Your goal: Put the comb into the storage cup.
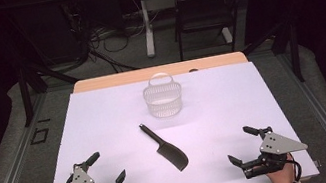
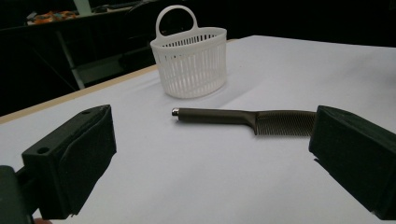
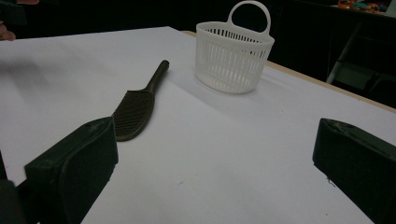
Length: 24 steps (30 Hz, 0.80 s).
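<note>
progress: nothing started | comb [image 1: 166, 148] lies untouched short of basket [image 1: 163, 100] | your left gripper [image 1: 103, 169] and right gripper [image 1: 245, 145] both gape empty | left: pick comb, drop in basket

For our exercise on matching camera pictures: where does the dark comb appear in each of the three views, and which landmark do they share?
High view: the comb lies mid-table, handle pointing up-left toward the white basket.
Left gripper view: the comb lies level at centre-right, its toothed end behind the right jaw.
Right gripper view: the comb lies left of centre, above the left jaw.
Shared landmark: the white basket, beyond the comb's handle end.
</note>
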Available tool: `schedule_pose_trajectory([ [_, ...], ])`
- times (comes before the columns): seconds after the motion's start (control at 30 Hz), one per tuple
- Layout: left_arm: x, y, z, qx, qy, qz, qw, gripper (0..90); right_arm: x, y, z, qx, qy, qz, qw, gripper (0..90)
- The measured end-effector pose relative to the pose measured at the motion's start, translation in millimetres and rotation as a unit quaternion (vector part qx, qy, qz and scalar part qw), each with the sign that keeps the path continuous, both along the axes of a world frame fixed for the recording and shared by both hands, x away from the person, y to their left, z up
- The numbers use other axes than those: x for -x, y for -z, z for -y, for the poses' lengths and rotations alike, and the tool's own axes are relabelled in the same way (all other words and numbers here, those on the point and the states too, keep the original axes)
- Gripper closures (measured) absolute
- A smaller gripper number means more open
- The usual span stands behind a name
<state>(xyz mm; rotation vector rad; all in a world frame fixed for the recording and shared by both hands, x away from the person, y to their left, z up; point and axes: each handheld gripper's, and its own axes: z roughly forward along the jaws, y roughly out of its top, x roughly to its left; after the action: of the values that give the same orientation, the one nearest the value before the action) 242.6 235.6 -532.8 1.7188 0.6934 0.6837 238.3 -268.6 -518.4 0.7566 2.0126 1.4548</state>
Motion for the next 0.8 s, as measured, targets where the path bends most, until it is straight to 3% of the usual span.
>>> schedule_pose_trajectory([
  [0.27,-4.5,-0.1,2.1,-0.002,0.002,-0.017,0.9999,0.1,-1.1,0.7,-0.4,0.002,0.001,-0.004,1.0000,0.0],
  [0.8,-19.7,-2.4,11.8,-0.014,-0.003,-0.027,0.9995,0.2,-2.5,2.4,-1.5,0.006,0.002,-0.009,0.9999,0.0],
])
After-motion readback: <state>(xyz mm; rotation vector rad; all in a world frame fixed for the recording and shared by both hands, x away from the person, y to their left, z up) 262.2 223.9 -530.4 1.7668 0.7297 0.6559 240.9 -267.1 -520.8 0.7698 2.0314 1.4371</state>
